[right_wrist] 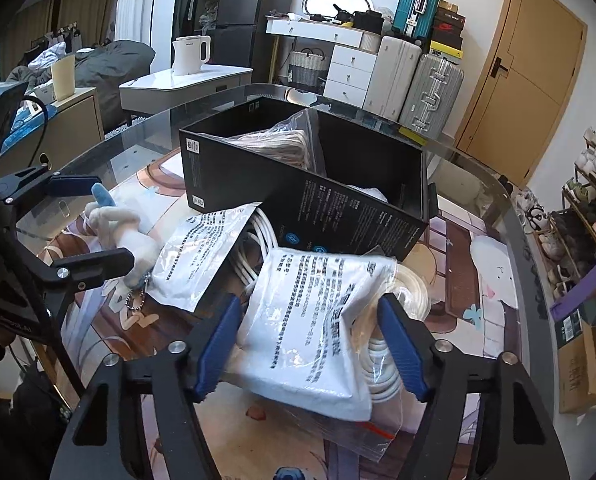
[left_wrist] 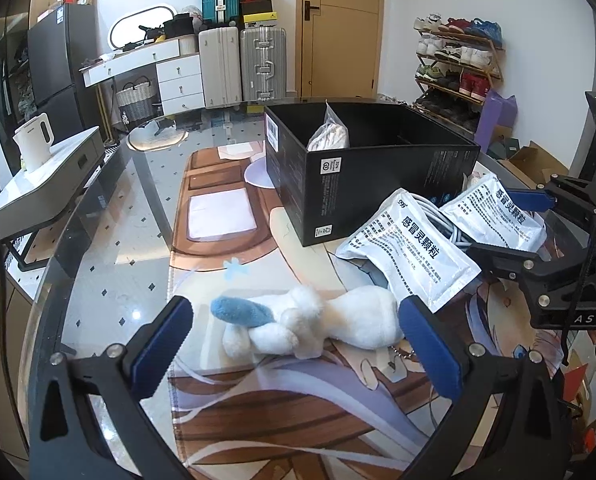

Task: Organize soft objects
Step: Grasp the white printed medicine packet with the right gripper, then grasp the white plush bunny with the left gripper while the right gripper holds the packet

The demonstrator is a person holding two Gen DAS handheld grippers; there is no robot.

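A white plush toy (left_wrist: 318, 326) with a blue ear lies on the printed mat. My left gripper (left_wrist: 293, 322) is open with its blue pads on either side of the toy; it also shows in the right wrist view (right_wrist: 97, 220). My right gripper (right_wrist: 308, 328) is open around a white medicine pouch (right_wrist: 310, 320) that lies on bagged white cable (right_wrist: 382, 348). A second white pouch (left_wrist: 410, 252) lies between the two. A black box (left_wrist: 362, 160) behind them holds a clear bag of cloth (left_wrist: 330, 136).
The glass table (left_wrist: 109, 216) curves away at the left and far edges. A white side table with a kettle (left_wrist: 33, 140) stands to the left. Suitcases (left_wrist: 241, 60), a dresser and a shoe rack (left_wrist: 458, 64) line the far wall.
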